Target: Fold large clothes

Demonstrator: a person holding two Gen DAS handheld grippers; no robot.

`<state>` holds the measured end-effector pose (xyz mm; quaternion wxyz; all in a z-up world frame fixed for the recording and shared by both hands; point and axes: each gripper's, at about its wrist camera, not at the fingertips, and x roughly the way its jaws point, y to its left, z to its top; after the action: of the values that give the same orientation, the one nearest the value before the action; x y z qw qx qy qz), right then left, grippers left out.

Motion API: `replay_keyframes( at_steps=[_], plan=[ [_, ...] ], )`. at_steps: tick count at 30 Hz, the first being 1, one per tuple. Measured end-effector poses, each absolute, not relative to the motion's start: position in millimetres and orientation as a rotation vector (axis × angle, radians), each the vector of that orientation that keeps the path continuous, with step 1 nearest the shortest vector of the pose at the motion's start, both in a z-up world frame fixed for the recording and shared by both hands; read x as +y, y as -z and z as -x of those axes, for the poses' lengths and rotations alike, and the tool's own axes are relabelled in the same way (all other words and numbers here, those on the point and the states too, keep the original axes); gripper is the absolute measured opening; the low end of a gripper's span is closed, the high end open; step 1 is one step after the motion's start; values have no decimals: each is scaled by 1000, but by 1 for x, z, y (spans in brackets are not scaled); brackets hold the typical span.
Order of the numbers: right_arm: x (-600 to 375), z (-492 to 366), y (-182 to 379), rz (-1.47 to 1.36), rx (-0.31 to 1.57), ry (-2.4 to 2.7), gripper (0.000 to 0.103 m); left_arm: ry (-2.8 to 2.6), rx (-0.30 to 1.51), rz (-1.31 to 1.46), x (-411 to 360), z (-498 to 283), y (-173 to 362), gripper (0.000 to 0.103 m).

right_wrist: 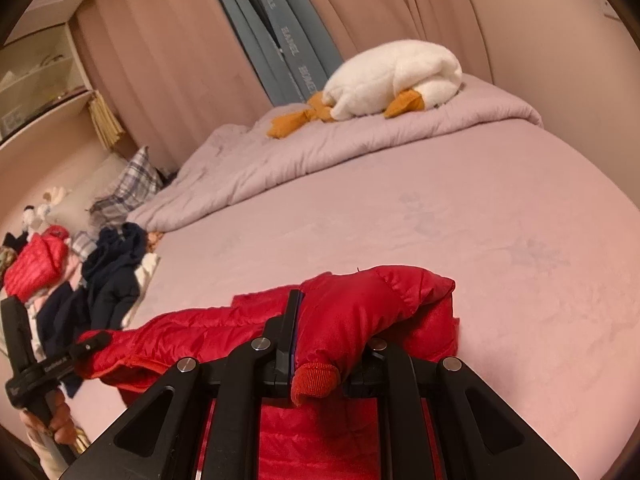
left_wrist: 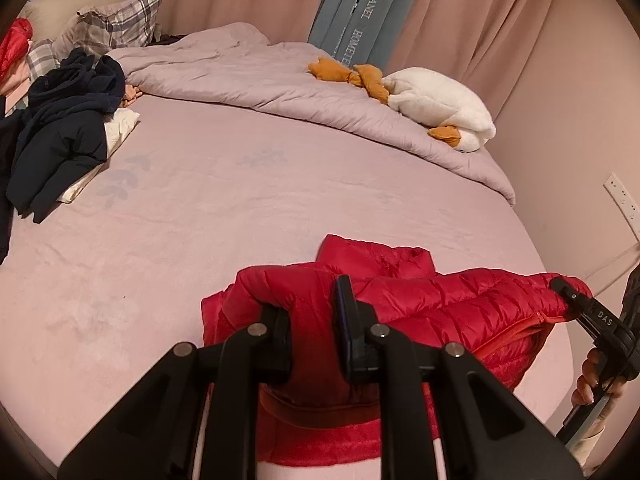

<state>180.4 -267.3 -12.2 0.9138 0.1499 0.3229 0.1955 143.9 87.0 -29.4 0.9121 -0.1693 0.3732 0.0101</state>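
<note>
A red puffer jacket (left_wrist: 420, 304) lies at the near edge of the pink bed (left_wrist: 240, 208), partly lifted. My left gripper (left_wrist: 314, 320) is shut on a bunched fold of the jacket near its left side. My right gripper (right_wrist: 328, 344) is shut on the jacket's (right_wrist: 360, 304) sleeve end, with the ribbed cuff (right_wrist: 316, 380) hanging between the fingers. The right gripper also shows in the left wrist view (left_wrist: 576, 300) at the jacket's right edge. The left gripper shows in the right wrist view (right_wrist: 92, 344) at the jacket's left end.
A pile of dark navy clothes (left_wrist: 64, 128) lies on the bed's left side, with another red garment (right_wrist: 36, 264) behind it. A bunched lilac duvet (left_wrist: 260, 80) with a white goose plush (left_wrist: 440, 108) lies at the far side. Plaid pillows (left_wrist: 116, 24) and curtains stand behind.
</note>
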Motion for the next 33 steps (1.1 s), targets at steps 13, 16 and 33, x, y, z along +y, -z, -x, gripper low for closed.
replay_keyframes(
  at_steps=[13, 16, 33],
  plan=[
    [-248, -238, 55, -263, 808, -316, 15, -44, 860, 374, 94, -205, 74, 21],
    [-246, -243, 61, -256, 827, -301, 15, -46, 872, 376, 95, -213, 84, 22],
    [-280, -226, 44, -288, 708, -197, 62, -59, 680, 503, 127, -195, 66, 85]
  ],
)
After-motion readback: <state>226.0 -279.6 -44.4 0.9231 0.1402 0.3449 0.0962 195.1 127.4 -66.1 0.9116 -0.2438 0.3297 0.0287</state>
